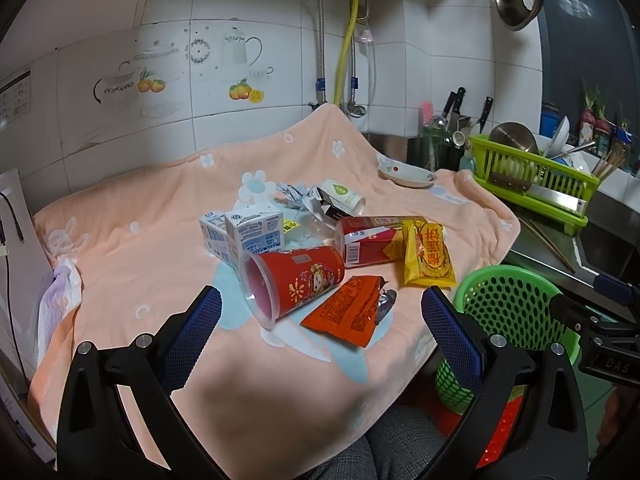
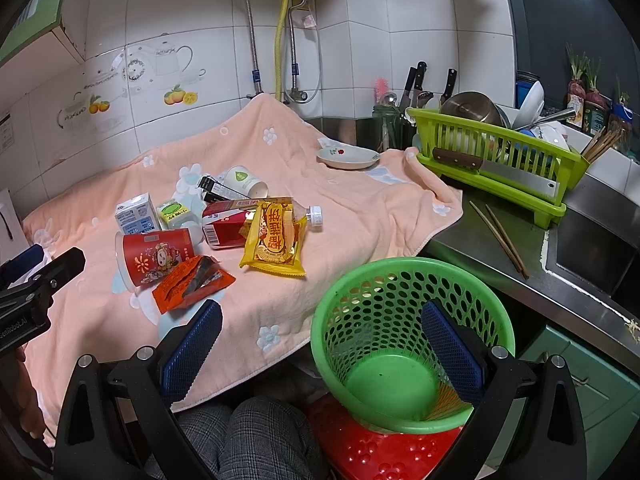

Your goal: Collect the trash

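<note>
Left tongs [image 1: 321,312] nearest the lens: blue-padded fingers spread wide, nothing between them, hovering just short of the litter pile. Right tongs [image 2: 321,326] likewise wide apart and empty, held over the near edge of the peach flower-print towel [image 2: 352,208] that covers the tabletop, with one finger in front of the basket.

Litter, left to right, all lying on the towel:
- two small white-and-blue drink cartons [image 1: 244,232], side by side, touching
- red printed plastic cup [image 1: 294,282], tipped on its side, mouth toward the camera
- orange foil snack wrapper [image 1: 348,316], torn open, just beside the cup
- red rectangular carton [image 1: 370,242] lying flat, behind the wrapper
- yellow cellophane snack packet [image 1: 426,254], leaning on the red carton
- behind these: a white paper cup [image 1: 346,196] on its side, crumpled foil, a clear plastic bottle [image 2: 310,216] partly hidden under the yellow packet

Far right: round green perforated plastic basket [image 2: 400,376], below the tabletop edge on a red stool. Its visible floor holds no trash.

Judgement: collection not begun. Nothing gripped, nothing visible in the basket; every piece remains to be moved. The wrapper and the red cup lie closest to the left tongs, so either looks a likely first pick.
</note>
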The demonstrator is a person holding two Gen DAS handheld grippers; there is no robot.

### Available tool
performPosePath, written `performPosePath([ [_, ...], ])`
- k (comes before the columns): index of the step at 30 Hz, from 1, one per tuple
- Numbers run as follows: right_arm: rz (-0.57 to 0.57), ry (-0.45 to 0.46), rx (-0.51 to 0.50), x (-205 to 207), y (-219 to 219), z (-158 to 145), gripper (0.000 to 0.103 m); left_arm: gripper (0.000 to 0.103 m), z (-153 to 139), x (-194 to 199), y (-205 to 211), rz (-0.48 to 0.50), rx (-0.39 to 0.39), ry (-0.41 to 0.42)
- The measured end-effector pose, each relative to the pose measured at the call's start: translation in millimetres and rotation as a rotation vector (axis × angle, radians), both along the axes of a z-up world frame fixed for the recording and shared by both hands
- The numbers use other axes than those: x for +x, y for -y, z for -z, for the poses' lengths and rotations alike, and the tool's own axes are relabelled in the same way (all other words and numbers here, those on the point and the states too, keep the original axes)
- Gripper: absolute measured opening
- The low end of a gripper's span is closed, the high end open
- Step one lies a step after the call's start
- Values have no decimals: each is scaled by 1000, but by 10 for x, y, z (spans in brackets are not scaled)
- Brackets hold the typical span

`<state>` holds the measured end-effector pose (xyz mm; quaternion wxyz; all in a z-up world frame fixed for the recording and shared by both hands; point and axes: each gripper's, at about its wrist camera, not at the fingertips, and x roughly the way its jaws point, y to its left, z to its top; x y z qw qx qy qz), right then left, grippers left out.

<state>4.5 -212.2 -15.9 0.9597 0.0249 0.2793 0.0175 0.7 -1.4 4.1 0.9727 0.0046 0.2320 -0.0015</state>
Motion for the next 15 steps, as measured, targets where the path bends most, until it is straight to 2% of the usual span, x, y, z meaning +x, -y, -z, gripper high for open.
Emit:
performPosePath([
  [15,0,0,-1,-2,-3,2,97,98,8,-6,1,0,1,1],
])
